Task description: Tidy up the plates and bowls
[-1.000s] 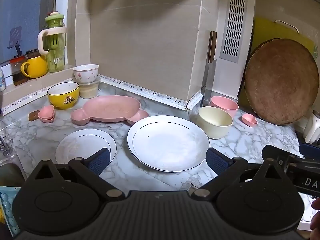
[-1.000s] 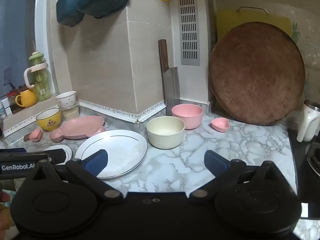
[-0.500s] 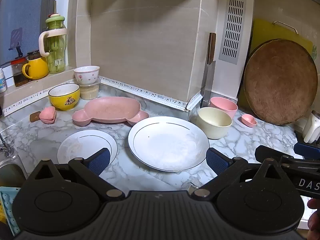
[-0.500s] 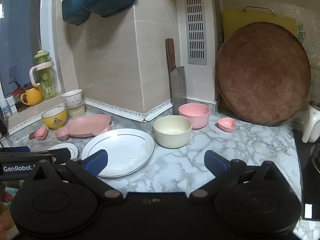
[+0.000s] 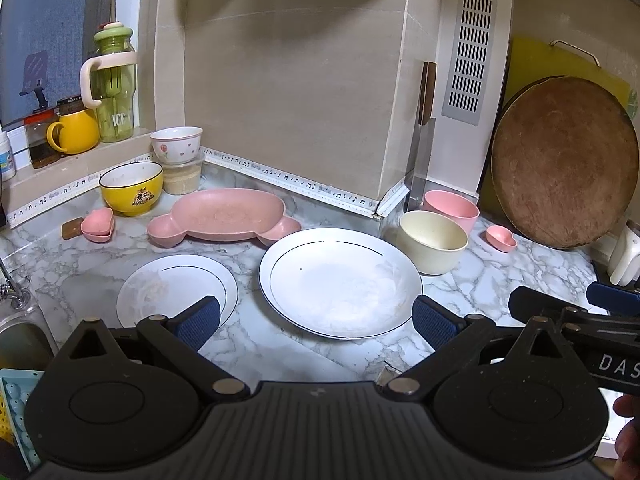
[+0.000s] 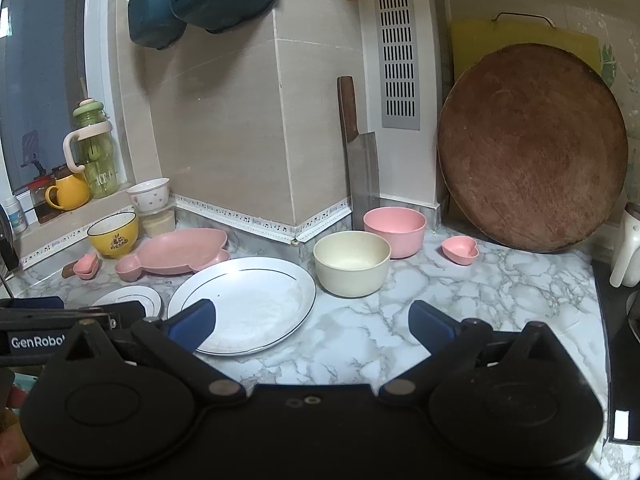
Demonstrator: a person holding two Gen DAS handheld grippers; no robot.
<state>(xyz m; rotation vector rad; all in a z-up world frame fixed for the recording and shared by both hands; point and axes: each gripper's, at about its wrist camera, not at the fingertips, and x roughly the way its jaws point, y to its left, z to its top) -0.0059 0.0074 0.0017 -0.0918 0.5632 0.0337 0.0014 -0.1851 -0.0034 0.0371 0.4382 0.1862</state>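
I hold my left gripper point(image 5: 316, 320) and right gripper point(image 6: 312, 322) spread wide and empty above the marble counter point(image 6: 460, 304), because the large round white plate point(image 5: 340, 280) at 12 o'clock looks the likeliest first pickup.

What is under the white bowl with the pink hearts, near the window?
The white bowl sits on a clear lidded container holding something pale and grainy. The bowl covers the lid, and the container's back side is hidden.

Large white plate point(image 5: 340, 282) flat beside small white plate point(image 5: 176, 290), cream bowl point(image 5: 433, 241) touching pink bowl point(image 5: 452, 209)
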